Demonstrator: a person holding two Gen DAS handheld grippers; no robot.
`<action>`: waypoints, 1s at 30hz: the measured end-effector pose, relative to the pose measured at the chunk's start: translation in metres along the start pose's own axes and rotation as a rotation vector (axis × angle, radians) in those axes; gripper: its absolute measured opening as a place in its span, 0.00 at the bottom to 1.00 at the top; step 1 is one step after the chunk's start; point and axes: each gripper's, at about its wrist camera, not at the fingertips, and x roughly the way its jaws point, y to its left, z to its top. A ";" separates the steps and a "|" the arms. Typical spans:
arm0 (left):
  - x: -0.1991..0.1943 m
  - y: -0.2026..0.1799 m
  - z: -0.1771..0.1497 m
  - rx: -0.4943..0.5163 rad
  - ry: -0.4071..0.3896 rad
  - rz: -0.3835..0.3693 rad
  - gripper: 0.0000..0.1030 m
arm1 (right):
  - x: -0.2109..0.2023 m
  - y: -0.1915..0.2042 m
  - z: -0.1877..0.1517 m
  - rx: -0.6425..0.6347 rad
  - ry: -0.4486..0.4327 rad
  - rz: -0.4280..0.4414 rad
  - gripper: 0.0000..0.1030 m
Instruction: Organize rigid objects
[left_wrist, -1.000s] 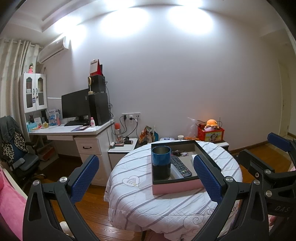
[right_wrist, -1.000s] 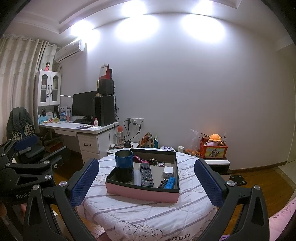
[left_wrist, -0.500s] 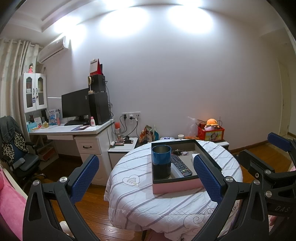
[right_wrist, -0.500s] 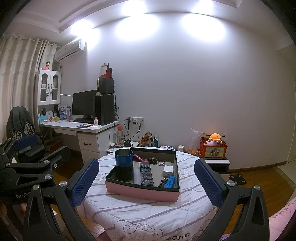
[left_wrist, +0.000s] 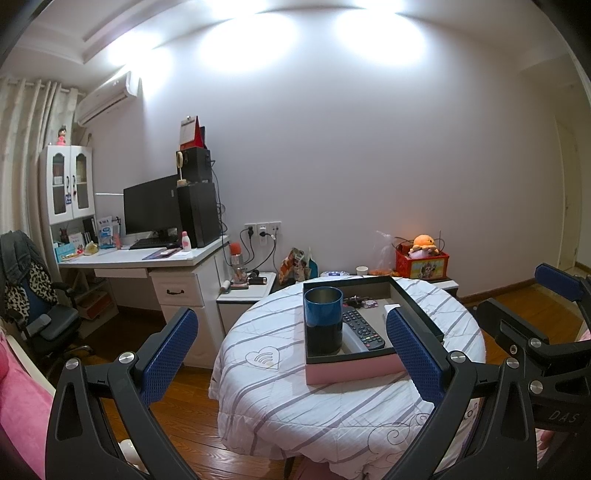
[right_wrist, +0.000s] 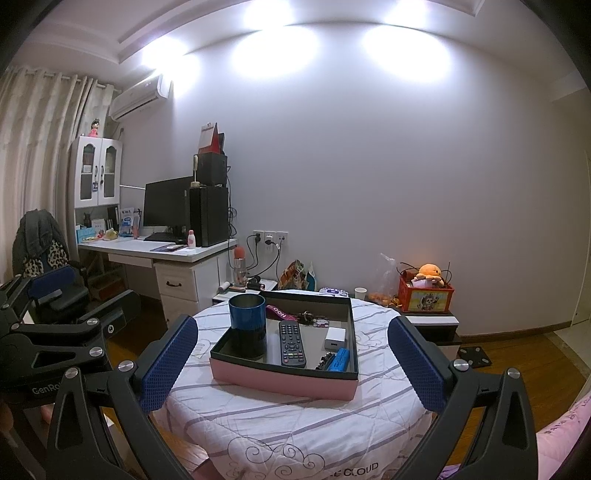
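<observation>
Left wrist view: the left gripper (left_wrist: 291, 354) fills the bottom of the frame, its two blue pads spread wide with nothing between them, released. Above and between the pads, at lower centre, a round table (left_wrist: 266, 398) under a striped cloth carries a pink box (left_wrist: 351, 373) with a dark inner wall. At the box's near left corner a blue cup (left_wrist: 323, 320) stands upright. Just right of the cup lies a black remote (left_wrist: 364, 328), pointing away from the camera. Small items at the box's far end are too small to tell. At the right edge the right gripper (left_wrist: 532, 321) shows from the side; its blue pad sits high near the frame edge. At middle left stand a white desk (left_wrist: 147, 264) and a monitor (left_wrist: 151, 210).

Right wrist view: the right gripper (right_wrist: 291, 358) spans the bottom, pads wide apart, holding nothing. The box (right_wrist: 280, 380) lies at centre on the table (right_wrist: 280, 424), between the pads and beyond them. The cup (right_wrist: 247, 325) stands at the box's left end. The remote (right_wrist: 291, 343) lies right of it, apart from the cup. A white block (right_wrist: 335, 339) sits right of the remote, and a blue object (right_wrist: 340, 360) lies at the near right corner. A maroon strap (right_wrist: 277, 311) rests at the far wall. The left gripper (right_wrist: 55, 325) shows at the left edge, side-on.
</observation>
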 end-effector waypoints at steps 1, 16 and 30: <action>0.000 0.000 0.000 -0.001 -0.001 0.000 1.00 | 0.000 0.000 0.000 0.000 0.001 0.000 1.00; 0.000 0.000 0.001 0.001 0.000 0.000 1.00 | 0.003 0.000 -0.001 -0.003 0.004 0.000 1.00; -0.001 0.003 -0.003 -0.004 0.001 -0.005 1.00 | 0.004 0.000 -0.001 -0.004 0.006 0.000 1.00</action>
